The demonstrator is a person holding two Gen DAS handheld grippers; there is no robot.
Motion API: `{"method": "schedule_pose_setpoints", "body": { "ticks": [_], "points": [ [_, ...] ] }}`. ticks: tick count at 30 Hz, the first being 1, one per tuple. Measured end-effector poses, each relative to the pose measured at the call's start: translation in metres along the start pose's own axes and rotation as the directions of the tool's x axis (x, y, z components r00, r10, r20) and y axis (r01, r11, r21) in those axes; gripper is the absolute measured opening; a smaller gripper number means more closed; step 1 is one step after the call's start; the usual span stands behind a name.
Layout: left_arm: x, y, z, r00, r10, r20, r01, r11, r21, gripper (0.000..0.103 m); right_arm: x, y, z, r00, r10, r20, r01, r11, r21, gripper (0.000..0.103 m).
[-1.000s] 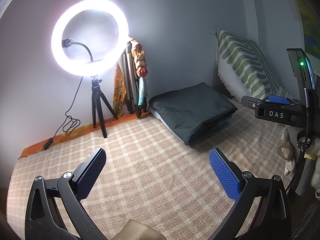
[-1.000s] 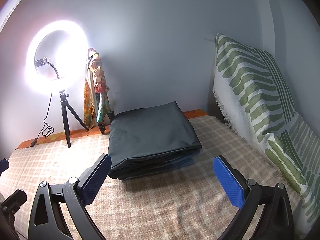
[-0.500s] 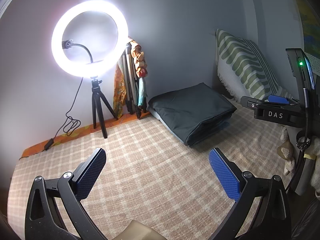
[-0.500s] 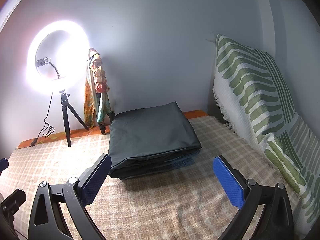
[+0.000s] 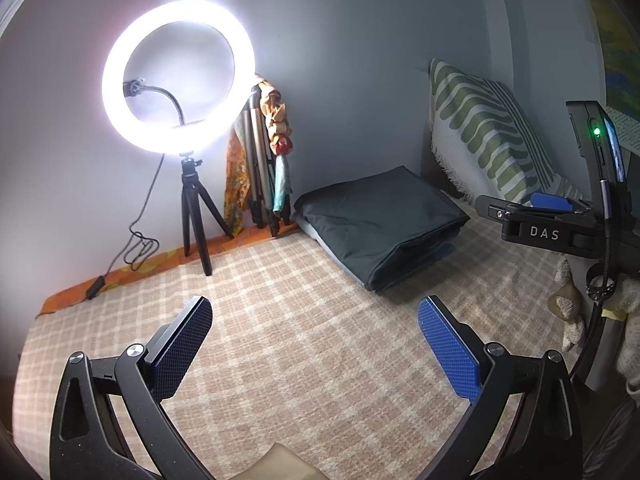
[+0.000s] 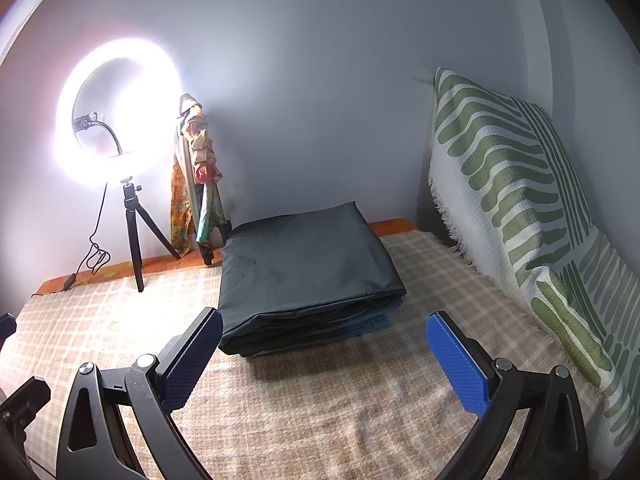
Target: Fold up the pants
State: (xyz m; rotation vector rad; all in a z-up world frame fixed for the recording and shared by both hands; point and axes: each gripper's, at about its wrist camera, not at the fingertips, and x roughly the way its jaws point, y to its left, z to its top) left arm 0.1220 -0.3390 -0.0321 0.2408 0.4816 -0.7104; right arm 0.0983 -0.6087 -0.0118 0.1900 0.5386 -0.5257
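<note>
A folded stack of dark grey pants (image 6: 308, 272) lies at the back of the bed on a beige checked blanket (image 6: 320, 412), with a blue layer showing under its front edge. The same stack of pants (image 5: 380, 228) sits far right of centre in the left wrist view. My right gripper (image 6: 322, 350) is open and empty, held just short of the stack's front edge. My left gripper (image 5: 314, 338) is open and empty too, over bare blanket (image 5: 300, 360), well to the left of and nearer than the stack. The right gripper's body (image 5: 560, 228) shows at the right edge of the left wrist view.
A lit ring light on a small tripod (image 5: 178, 88) stands at the back left with its cable trailing. A folded tripod draped with colourful cloth (image 5: 268, 160) leans on the wall. A green striped cushion cover (image 6: 520, 208) lines the right side. A soft toy (image 5: 568, 304) lies near the right edge.
</note>
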Motion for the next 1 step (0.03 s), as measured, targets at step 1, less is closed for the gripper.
{"method": "schedule_pose_setpoints", "body": {
  "ticks": [1],
  "points": [
    [0.0009, 0.0007, 0.0000, 1.000, -0.007, -0.006, 0.007, 1.000, -0.001, 0.102, 0.0002, -0.0001, -0.0002, 1.000, -0.002, 0.000, 0.002, 1.000, -0.002, 0.103]
  ]
}}
